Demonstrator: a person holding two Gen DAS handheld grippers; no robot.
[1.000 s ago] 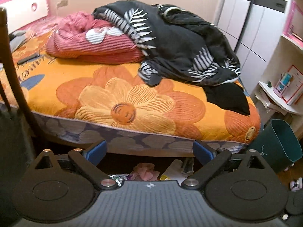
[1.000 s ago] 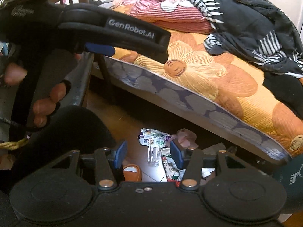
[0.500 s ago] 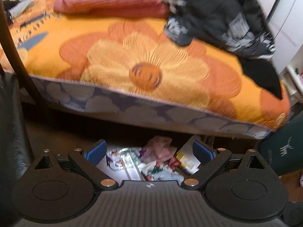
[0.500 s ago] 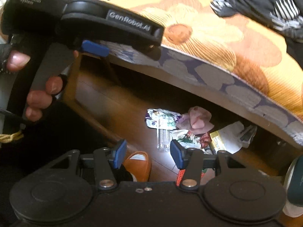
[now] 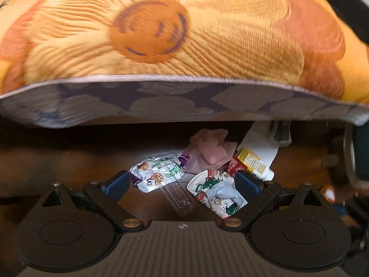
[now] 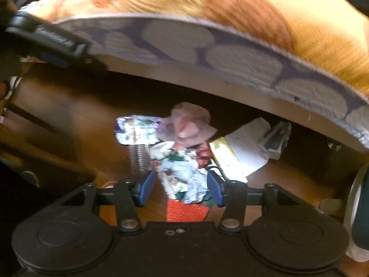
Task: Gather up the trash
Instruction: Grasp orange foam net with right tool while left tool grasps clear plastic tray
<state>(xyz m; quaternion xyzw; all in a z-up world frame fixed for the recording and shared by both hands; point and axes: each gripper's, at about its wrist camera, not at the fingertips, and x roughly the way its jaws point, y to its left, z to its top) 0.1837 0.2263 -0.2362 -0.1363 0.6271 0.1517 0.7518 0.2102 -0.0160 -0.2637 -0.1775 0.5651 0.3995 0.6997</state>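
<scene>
A pile of trash lies on the wooden floor by the bed's edge: a white cookie wrapper (image 5: 156, 173), a crumpled pink tissue (image 5: 208, 149), a red, green and white printed wrapper (image 5: 218, 194), a clear plastic blister tray (image 5: 178, 196), a yellow packet (image 5: 250, 162) and white paper (image 5: 261, 142). My left gripper (image 5: 181, 185) is open and empty above the pile. My right gripper (image 6: 181, 188) is open, its fingers on either side of the printed wrapper (image 6: 182, 173), apart from it. The tissue (image 6: 188, 124) and cookie wrapper (image 6: 136, 130) lie beyond.
The bed with its orange flowered cover (image 5: 161, 34) overhangs the trash. A dark green waste bin (image 6: 361, 210) stands at the right edge. The left gripper's body (image 6: 48, 39) shows at the upper left of the right wrist view. An orange mesh item (image 6: 185, 212) lies under the right gripper.
Both grippers have dropped lower and closer to the trash pile under the bed's edge. The right gripper has moved over the printed wrapper. Both stay open.
</scene>
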